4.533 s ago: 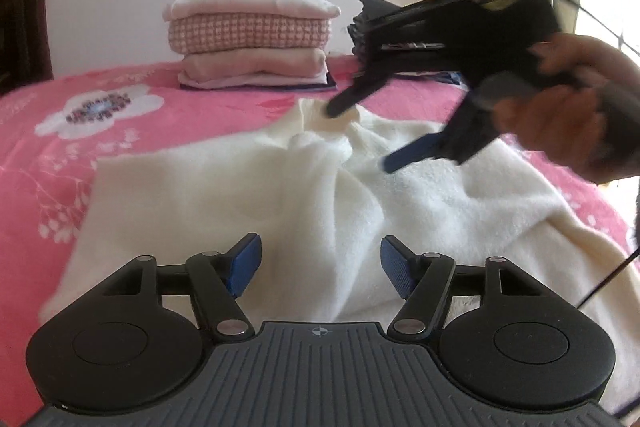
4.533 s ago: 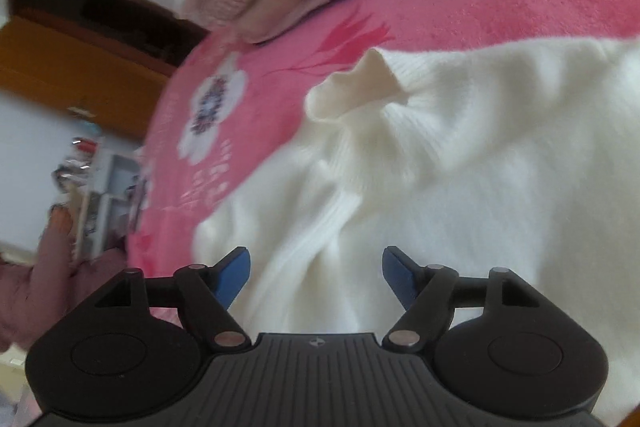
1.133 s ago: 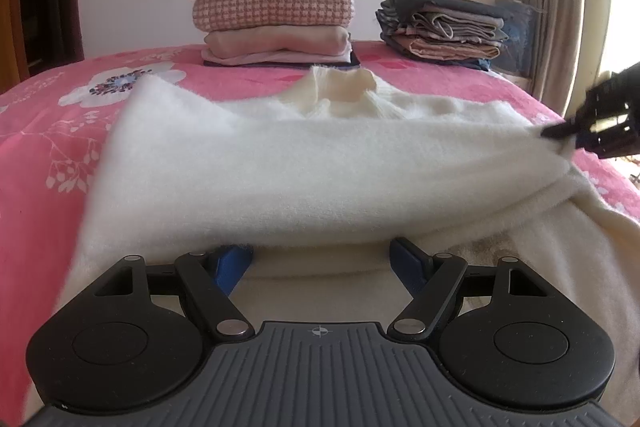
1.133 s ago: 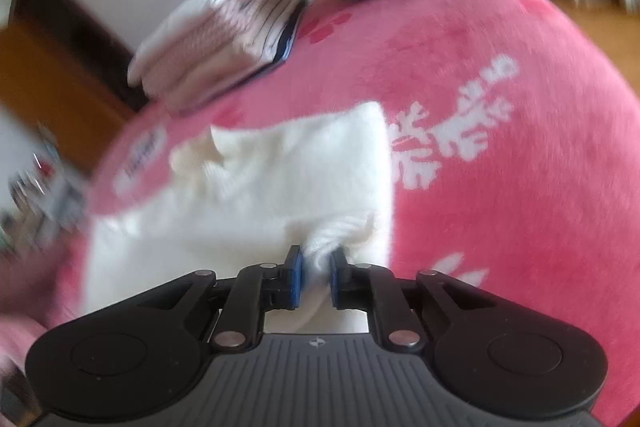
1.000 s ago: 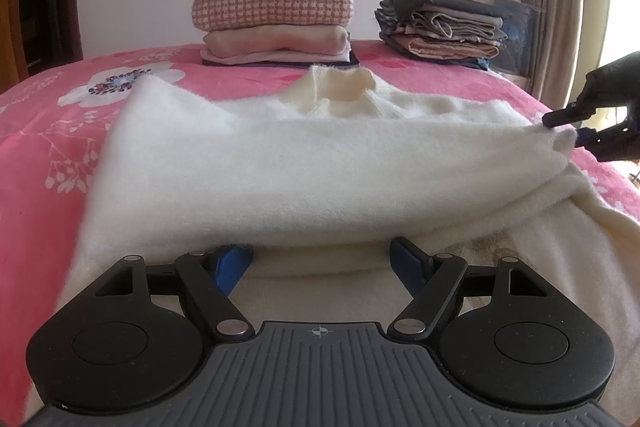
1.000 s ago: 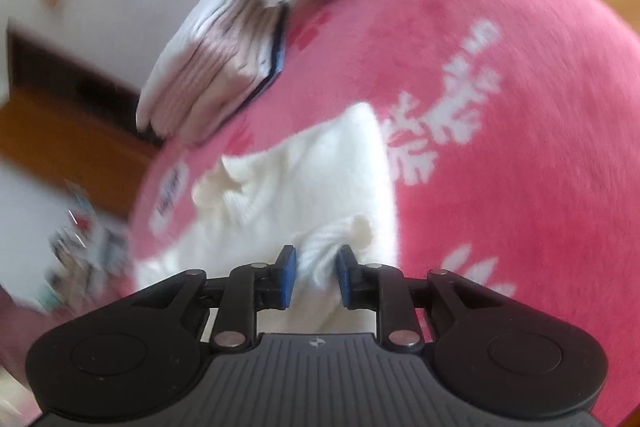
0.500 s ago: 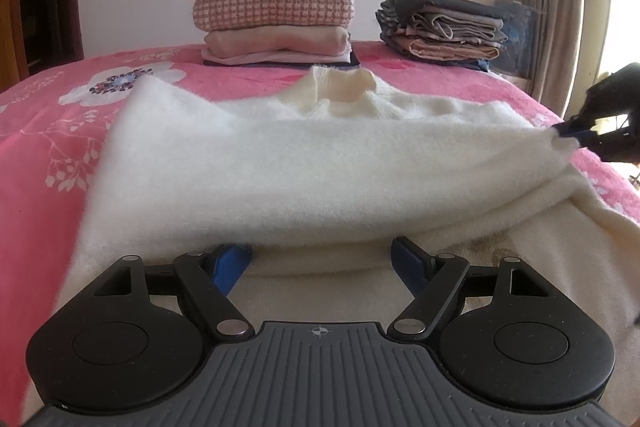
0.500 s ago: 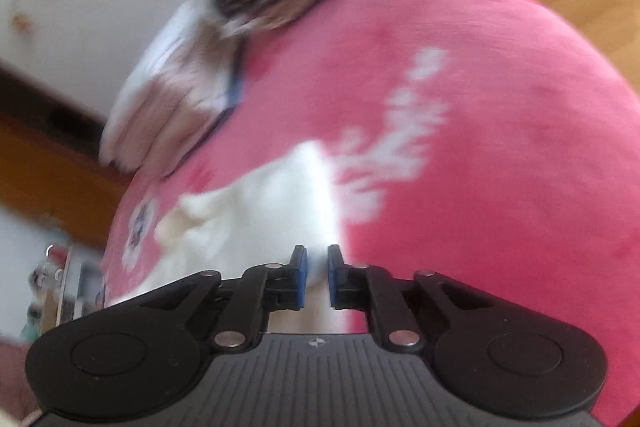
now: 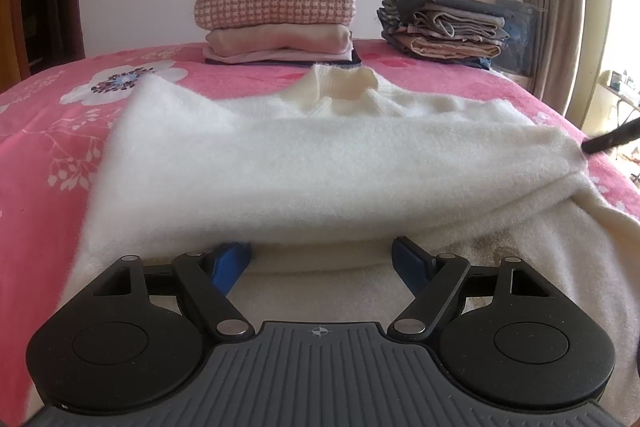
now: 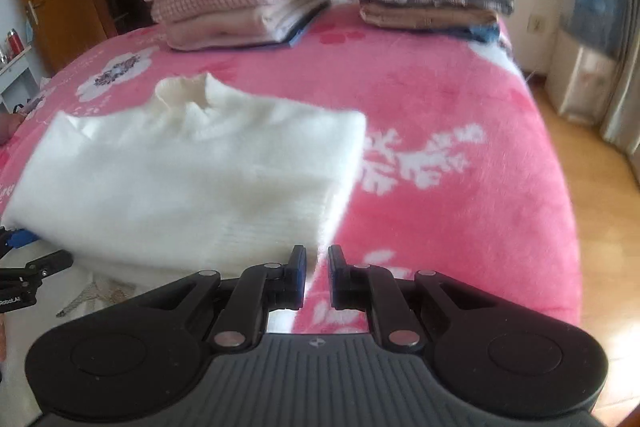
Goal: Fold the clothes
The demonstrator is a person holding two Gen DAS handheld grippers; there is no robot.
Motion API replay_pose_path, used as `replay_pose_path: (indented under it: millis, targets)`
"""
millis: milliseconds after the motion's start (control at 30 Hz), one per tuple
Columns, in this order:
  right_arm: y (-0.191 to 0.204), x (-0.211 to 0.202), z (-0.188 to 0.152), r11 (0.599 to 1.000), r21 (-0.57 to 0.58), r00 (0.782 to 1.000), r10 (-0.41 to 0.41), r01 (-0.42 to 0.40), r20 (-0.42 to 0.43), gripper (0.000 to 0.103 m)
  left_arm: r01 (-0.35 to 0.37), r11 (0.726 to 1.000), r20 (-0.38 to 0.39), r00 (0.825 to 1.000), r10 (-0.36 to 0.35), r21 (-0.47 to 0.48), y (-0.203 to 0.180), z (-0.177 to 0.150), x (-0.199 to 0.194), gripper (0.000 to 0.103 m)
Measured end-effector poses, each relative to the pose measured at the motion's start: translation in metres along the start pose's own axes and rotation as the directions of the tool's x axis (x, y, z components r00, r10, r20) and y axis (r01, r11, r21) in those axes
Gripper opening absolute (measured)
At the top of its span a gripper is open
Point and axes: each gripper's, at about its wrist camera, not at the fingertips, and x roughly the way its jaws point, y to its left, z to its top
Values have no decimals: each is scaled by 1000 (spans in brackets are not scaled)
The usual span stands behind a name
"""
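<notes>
A: Two grippers, noted left to right. Left gripper (image 9: 320, 259): jaws spread wide, blue pads partly hidden beneath the near lip of the cream turtleneck sweater (image 9: 320, 167), pinching nothing. The sweater lies on the pink floral blanket (image 9: 48, 147), a broad layer folded across its body, collar toward the far wall.

B: Right gripper (image 10: 317, 267)?

A: Jaws have just been closing. Only a slit is left between them, with nothing in it. It sits just off the sweater's right corner.

B: Risks?

A: First, the left pads sit under the fold's lip. Lifting or pushing from there would likely drag the layer open. Second, the knit is fuzzy, so a pad passing the right corner could snag fibres and pull it askew. Third, the lower layer spreads unevenly to the right in the left wrist view. Folding over it would probably trap a lump.

B: The stacks?

A: Pink folded pile (image 9: 276, 15) and dark folded pile (image 9: 444, 23) stand well apart at the back. No hazard judged.
</notes>
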Motion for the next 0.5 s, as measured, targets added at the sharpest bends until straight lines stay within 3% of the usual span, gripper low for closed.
replay_pose_path:
  millis: [133,200,367,500]
  targets:
    - [23,-27,9,995,-96,994,3,7,106,12,0,1000,1,1000,0,-8,1,0,0,78]
    - [35,-24,16,990,-138,993,26,-10,117,12,0,1000,3,1000,0,-11,2,1,0,78]
    - [54,7,33,979,-203,996,17,2,93,12,1,1000,8,1000,-1,-21,4,1,-1,78]
    - [46,37,50,984,-176,998,34,-26,43,13,1,1000,14,1000,0,-27,8,0,-1,78]
